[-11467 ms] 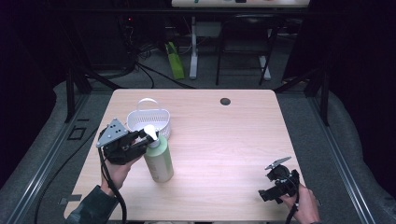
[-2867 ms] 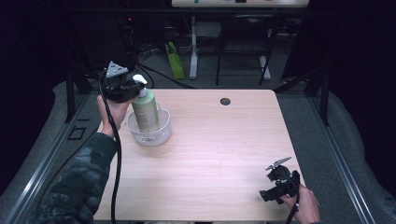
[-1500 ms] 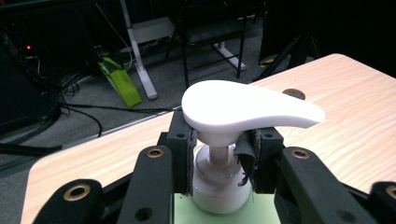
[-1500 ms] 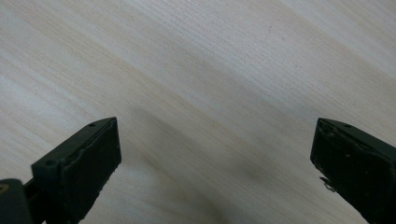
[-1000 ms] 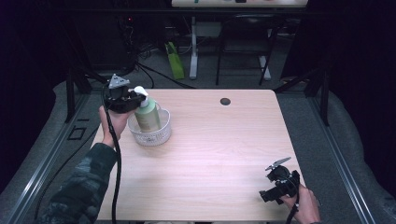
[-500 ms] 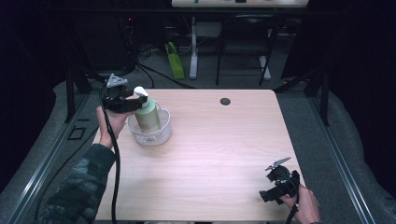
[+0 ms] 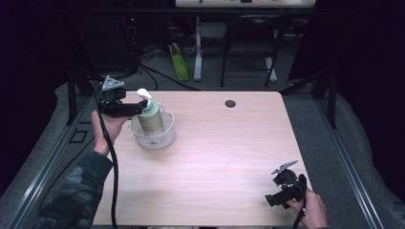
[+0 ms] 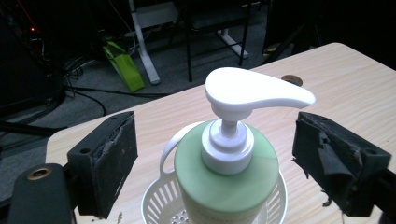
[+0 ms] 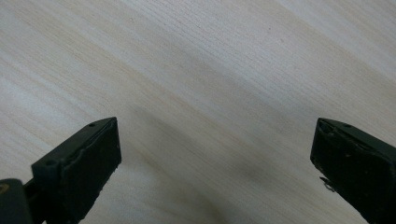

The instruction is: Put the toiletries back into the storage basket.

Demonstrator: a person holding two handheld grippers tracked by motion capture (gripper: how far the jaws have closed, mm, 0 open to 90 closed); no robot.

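Flanking the pump neck of a green soap bottle [image 8: 226, 186], the left gripper [image 8: 215, 154] has its two black jaws spread, with clear air between each pad and the bottle; they have just been opening, and the bottle stands between them unpressed. In the left gripper view the white pump head [image 8: 254, 91] sits just above jaw level, its spout pointing toward 3 o'clock. The high view shows the left gripper [image 7: 138, 109] at about 9 o'clock of the bottle [image 7: 152, 119], held level in the person's left hand [image 7: 109, 131], with its cable trailing down toward the near table edge.

The bottle stands upright inside a small white perforated basket [image 7: 165, 136]; the basket's slotted rim [image 8: 156, 205] shows around the bottle's base in the left gripper view. Basket and bottle sit in the table's 10 o'clock region, near the far-left corner of the light wooden table [image 7: 224, 157].

The right gripper [image 7: 274, 195] rests at about 5 o'clock on the table, near the front-right corner, held in the person's right hand [image 7: 310, 212], well apart from the bottle. In the right gripper view [image 9: 215, 177] its jaws stand wide apart with bare wood grain between them.

A dark round grommet [image 7: 230, 103] lies near the far edge at about 12 o'clock.
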